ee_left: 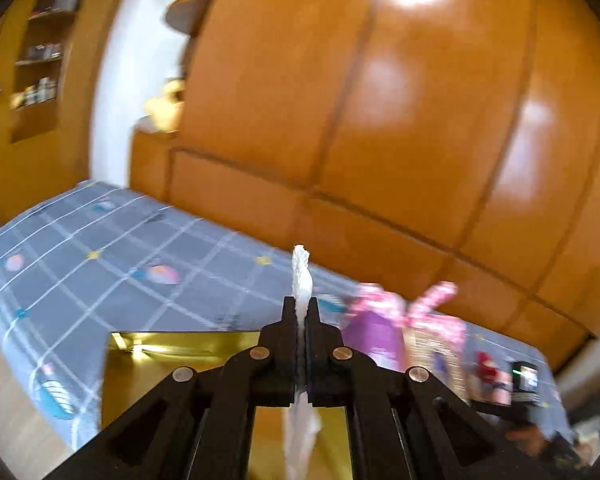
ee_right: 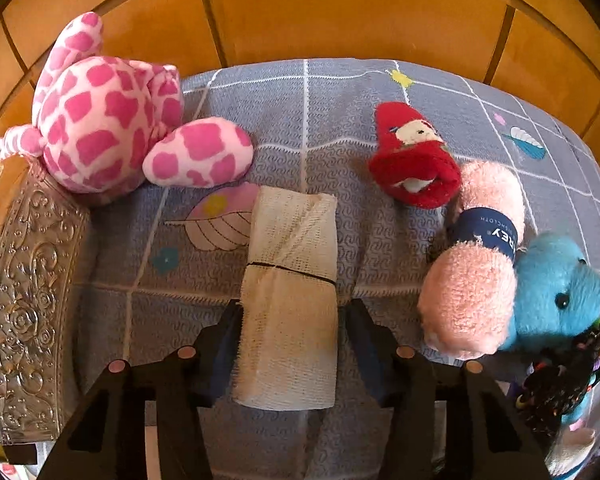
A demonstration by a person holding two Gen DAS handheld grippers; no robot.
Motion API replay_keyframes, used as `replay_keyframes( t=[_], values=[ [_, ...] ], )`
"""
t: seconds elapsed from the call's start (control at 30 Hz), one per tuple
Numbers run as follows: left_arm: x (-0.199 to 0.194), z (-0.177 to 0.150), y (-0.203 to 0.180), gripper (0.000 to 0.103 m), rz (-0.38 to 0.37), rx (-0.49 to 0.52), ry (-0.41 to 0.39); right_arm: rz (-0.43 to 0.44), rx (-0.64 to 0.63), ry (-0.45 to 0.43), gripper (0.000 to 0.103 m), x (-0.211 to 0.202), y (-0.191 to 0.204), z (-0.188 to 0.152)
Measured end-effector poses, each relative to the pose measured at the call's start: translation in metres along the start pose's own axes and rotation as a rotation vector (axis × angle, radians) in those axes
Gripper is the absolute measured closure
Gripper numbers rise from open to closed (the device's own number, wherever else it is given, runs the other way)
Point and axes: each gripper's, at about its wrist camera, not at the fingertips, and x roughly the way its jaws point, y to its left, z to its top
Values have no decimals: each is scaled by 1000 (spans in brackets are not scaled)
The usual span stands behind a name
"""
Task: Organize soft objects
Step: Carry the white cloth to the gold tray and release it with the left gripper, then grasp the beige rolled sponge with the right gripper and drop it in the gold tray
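My left gripper (ee_left: 301,312) is clamped on a thin white cloth (ee_left: 301,276) that stands edge-on at lower centre, above a gold box (ee_left: 172,350) on the grey checked bedsheet (ee_left: 100,264). My right gripper (ee_right: 290,312) straddles a rolled white gauze cloth (ee_right: 290,300) at centre frame; its jaws stand apart, the left pad touching, the right just beside. A pink spotted plush (ee_right: 100,120) lies upper left, a red doll (ee_right: 414,156), pink dishcloth roll (ee_right: 472,300) and blue plush (ee_right: 556,292) at right.
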Motion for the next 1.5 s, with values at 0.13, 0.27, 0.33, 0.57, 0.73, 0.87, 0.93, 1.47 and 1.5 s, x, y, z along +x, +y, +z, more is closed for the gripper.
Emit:
replay_keyframes(
  t=[0.13, 0.27, 0.33, 0.57, 0.73, 0.87, 0.93, 1.47, 1.5],
  values=[
    [26, -2, 34, 99, 112, -32, 28, -1, -11, 13, 50, 2, 2, 1],
    [61, -17, 56, 58, 169, -53, 109, -4, -30, 11, 50, 5, 6, 3],
    [72, -27, 63, 39, 195, -63, 154, -8, -41, 0, 50, 5, 7, 2],
    [54, -55, 70, 35, 213, -145, 157, -13, -55, -32, 51, -2, 5, -5],
    [26, -72, 60, 28, 244, -106, 165, -21, -49, -60, 59, -5, 8, -11],
    [11, -95, 40, 22, 275, -58, 196, -38, -55, -74, 61, -4, 12, -11],
    [6, -105, 30, 18, 280, -54, 215, -41, -55, -75, 61, -5, 13, -12],
    [-7, -138, -30, 1, 311, 102, 223, 32, -12, -132, 63, -44, 11, -18],
    [-6, -139, -31, 1, 309, 105, 226, 40, -16, -143, 63, -50, 12, -18]
  ],
)
